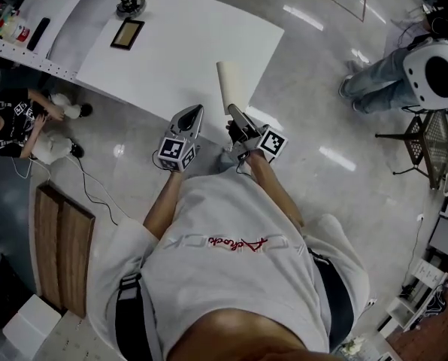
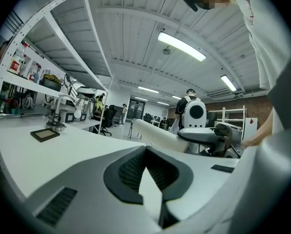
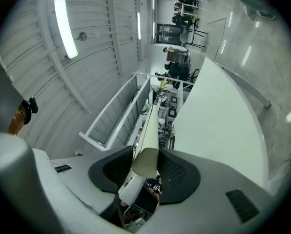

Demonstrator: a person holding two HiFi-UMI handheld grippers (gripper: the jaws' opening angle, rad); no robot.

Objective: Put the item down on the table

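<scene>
A long cream roll (image 1: pixel 228 86) sticks out over the near edge of the white table (image 1: pixel 171 47). My right gripper (image 1: pixel 234 112) is shut on its near end. In the right gripper view the roll (image 3: pixel 146 140) sits pinched between the two dark pads of my right gripper (image 3: pixel 145 163) and runs away from the camera. My left gripper (image 1: pixel 198 112) is beside it to the left, over the table's edge, jaws together with nothing in them. In the left gripper view the tips of the left gripper (image 2: pixel 145 151) meet, and the roll (image 2: pixel 157 134) and the right gripper (image 2: pixel 209 136) show to the right.
A dark framed slab (image 1: pixel 127 33) and a metal stand (image 1: pixel 131 2) sit at the table's far end. A person (image 1: pixel 13 122) sits on the floor at left. Another person (image 1: pixel 404 70) stands at right near a mesh chair (image 1: pixel 432 143). A wooden bench (image 1: pixel 62 247) is behind left.
</scene>
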